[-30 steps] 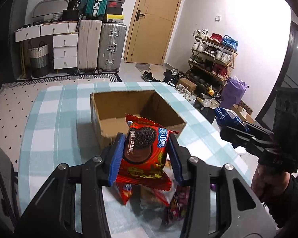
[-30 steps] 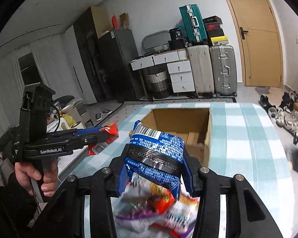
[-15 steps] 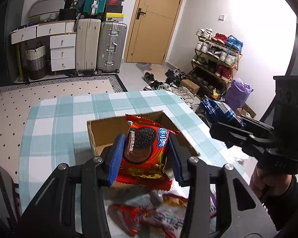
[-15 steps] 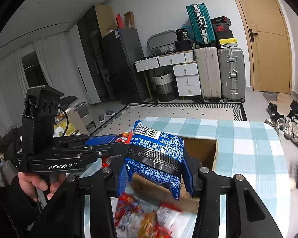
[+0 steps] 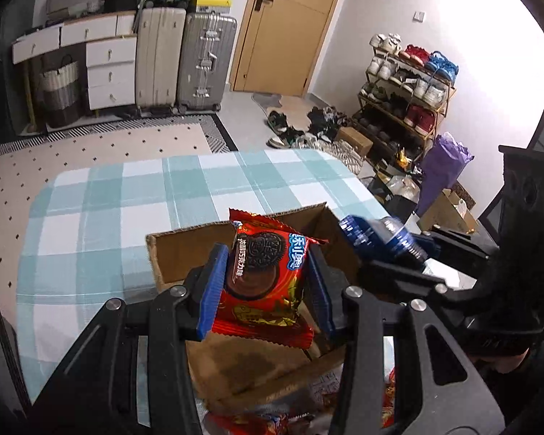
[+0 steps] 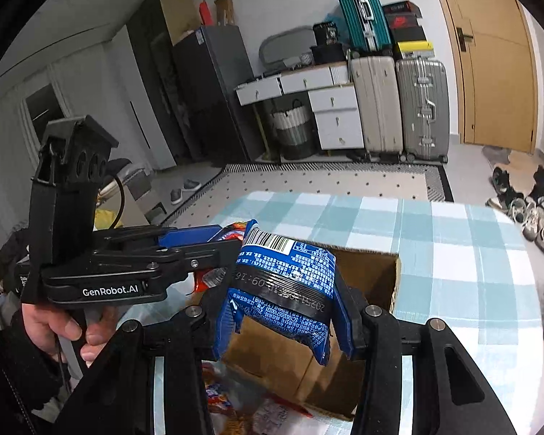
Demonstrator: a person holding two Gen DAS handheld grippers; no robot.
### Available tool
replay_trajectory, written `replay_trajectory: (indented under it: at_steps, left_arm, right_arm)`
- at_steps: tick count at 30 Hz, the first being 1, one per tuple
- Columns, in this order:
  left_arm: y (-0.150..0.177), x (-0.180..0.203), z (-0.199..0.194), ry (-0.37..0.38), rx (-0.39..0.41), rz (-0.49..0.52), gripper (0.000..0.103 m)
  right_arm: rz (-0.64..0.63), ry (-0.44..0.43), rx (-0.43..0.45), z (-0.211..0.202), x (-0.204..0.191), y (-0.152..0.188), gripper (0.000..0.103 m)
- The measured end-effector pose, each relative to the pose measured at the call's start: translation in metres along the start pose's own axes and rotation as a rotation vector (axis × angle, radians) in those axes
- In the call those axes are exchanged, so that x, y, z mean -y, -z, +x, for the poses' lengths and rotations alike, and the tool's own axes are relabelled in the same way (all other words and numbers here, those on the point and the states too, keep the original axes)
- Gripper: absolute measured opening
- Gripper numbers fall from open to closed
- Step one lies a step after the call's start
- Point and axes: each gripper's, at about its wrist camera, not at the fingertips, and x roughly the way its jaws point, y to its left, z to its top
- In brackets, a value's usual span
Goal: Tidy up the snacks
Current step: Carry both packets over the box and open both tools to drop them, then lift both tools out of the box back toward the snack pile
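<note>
Snack packets, one in each gripper, are held above an open brown cardboard box (image 5: 185, 253). Left gripper (image 5: 264, 290): its blue-padded fingers (image 5: 212, 290) are closed on the sides of a red foil packet printed with a dark sandwich biscuit (image 5: 264, 282), which stands upright between them, its crimped lower edge hanging below the pads. Right gripper (image 6: 283, 304): its fingers clamp a blue foil packet with a white barcode panel (image 6: 283, 279), the packet bulging between the pads and its torn-looking lower edge dangling over the box. In the left wrist view the right gripper enters from the right, and its blue packet is seen just beside the red one, over the far right corner of the box. In the right wrist view the left gripper, a black tool lettered in white, enters from the left, held by a bare hand (image 6: 54, 326) in a dark sleeve. The box rests on a table covered with a teal-and-white checked cloth (image 5: 109, 210). More loose packets (image 6: 235, 406) lie on the cloth at the near side of the box, partly hidden by the gripper frames. Beyond the table are a dotted pale rug (image 5: 91, 141), two upright suitcases (image 5: 203, 61), white drawers (image 5: 109, 69), a wooden door (image 5: 286, 25) and a shoe rack (image 5: 409, 87).
</note>
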Motion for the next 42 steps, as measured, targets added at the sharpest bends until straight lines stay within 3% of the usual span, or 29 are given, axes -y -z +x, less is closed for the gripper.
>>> replay_trajectory:
  at_steps: [4,6,7,8,9,11,17,30,39,42]
  left_arm:
    - [0.004,-0.005,0.026,-0.004,-0.035,-0.002,0.043]
    - [0.005,-0.008,0.032,-0.038,-0.038,-0.008,0.059]
    - [0.006,-0.009,0.034,-0.041,-0.035,-0.006,0.074]
    - [0.006,-0.010,0.034,-0.047,-0.031,-0.002,0.082]
    - [0.008,-0.011,0.034,-0.056,-0.023,-0.001,0.082]
    - [0.010,-0.012,0.031,-0.060,-0.015,0.005,0.082]
    - [0.017,-0.011,0.013,-0.071,0.006,-0.003,0.082]
    - [0.040,0.025,-0.052,-0.103,0.061,0.029,0.082]
    - [0.072,0.053,-0.095,-0.131,0.088,0.036,0.088]
    - [0.085,0.059,-0.106,-0.138,0.097,0.029,0.096]
  right_arm:
    - [-0.008,0.027,-0.035,0.018,0.007,0.010,0.047]
    - [-0.007,0.053,-0.040,0.025,0.013,0.014,0.063]
    - [-0.004,0.059,-0.034,0.026,0.017,0.017,0.065]
    - [0.001,0.063,-0.022,0.026,0.020,0.019,0.067]
    - [0.009,0.067,-0.016,0.024,0.023,0.020,0.074]
    - [0.031,0.068,0.004,0.019,0.029,0.022,0.078]
    - [0.029,0.077,0.026,-0.004,0.027,0.024,0.078]
    - [-0.039,0.091,0.119,-0.075,-0.017,0.033,0.082]
    - [-0.061,0.117,0.170,-0.123,-0.039,0.053,0.087]
    - [-0.062,0.126,0.179,-0.137,-0.044,0.064,0.087]
